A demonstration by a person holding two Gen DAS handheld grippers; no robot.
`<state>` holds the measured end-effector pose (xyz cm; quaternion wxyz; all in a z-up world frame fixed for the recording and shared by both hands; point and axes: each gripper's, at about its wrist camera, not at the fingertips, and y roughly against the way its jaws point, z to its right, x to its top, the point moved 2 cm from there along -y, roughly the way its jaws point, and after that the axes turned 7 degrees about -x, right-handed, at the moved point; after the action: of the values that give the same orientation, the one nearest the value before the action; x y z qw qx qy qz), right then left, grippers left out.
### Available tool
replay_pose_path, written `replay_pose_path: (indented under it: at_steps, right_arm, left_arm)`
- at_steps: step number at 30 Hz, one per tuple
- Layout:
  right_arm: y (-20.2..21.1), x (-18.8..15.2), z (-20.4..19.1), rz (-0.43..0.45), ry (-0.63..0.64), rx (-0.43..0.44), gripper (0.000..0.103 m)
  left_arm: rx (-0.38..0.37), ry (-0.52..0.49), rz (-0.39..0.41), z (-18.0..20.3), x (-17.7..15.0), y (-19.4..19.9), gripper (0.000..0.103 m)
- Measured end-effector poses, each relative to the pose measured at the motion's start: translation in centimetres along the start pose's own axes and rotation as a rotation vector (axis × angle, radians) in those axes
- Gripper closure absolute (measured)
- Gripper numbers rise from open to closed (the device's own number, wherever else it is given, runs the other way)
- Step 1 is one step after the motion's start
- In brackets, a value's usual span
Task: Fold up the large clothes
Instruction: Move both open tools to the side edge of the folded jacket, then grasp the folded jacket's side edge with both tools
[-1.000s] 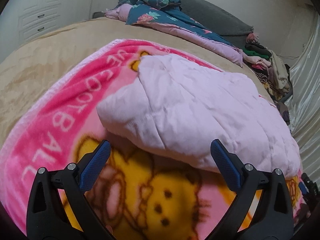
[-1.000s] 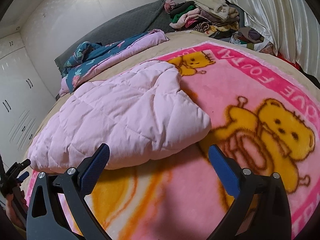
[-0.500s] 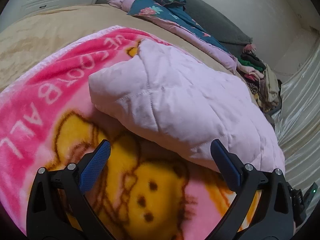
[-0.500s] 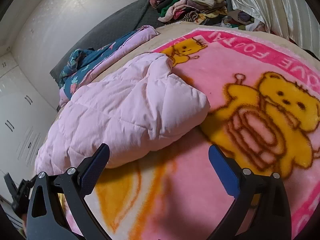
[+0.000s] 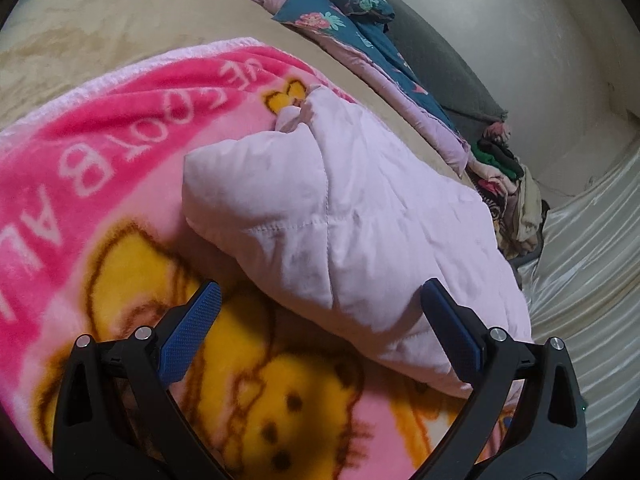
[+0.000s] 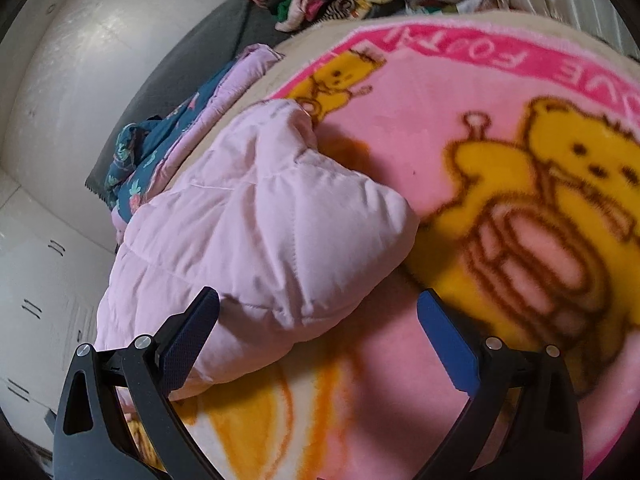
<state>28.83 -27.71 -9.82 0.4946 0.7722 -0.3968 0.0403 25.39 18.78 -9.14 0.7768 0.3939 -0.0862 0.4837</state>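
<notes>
A pale pink quilted jacket [image 5: 340, 216] lies folded in a thick bundle on a pink cartoon blanket [image 5: 120, 128]. It also shows in the right wrist view [image 6: 248, 232], on the same blanket [image 6: 460, 128]. My left gripper [image 5: 320, 336] is open and empty, its blue pads [image 5: 188, 336] just short of the bundle's near edge. My right gripper [image 6: 320, 340] is open and empty, close to the bundle's near corner, with its left pad [image 6: 188, 340] in front of the jacket.
The blanket lies on a tan bedspread [image 5: 120, 32]. A floral navy quilt [image 5: 352, 40] and grey headboard [image 5: 440, 64] lie beyond. A pile of clothes [image 5: 504, 184] sits by the satin curtain [image 5: 592, 248]. White wardrobe doors [image 6: 36, 280] stand at the left.
Both grippers have moved closer to the jacket bundle, and both views have tilted. The jacket has not moved. Both grippers stay open.
</notes>
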Motion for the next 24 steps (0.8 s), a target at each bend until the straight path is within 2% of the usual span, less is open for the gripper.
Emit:
replay_pose_path:
  at_steps: [8,18,24]
  right_arm:
    - [-1.8,0.9,-0.7,-0.032,-0.012,0.028,0.004]
    - [-4.5,1.8,-1.8,-0.052,-0.032,0.024,0.004]
    - [-5.3,1.9,-1.9,-0.036,-0.029,0.056,0.004]
  left_arm:
    - [-0.049,0.088,-0.02,-0.4,1.3,-2.0,0.01]
    - [-0.017,0.155,-0.035,-0.9,1.9,-4.9,0.008]
    - [0.013,0.162,-0.028,-0.7,2.3,-6.1,0.008]
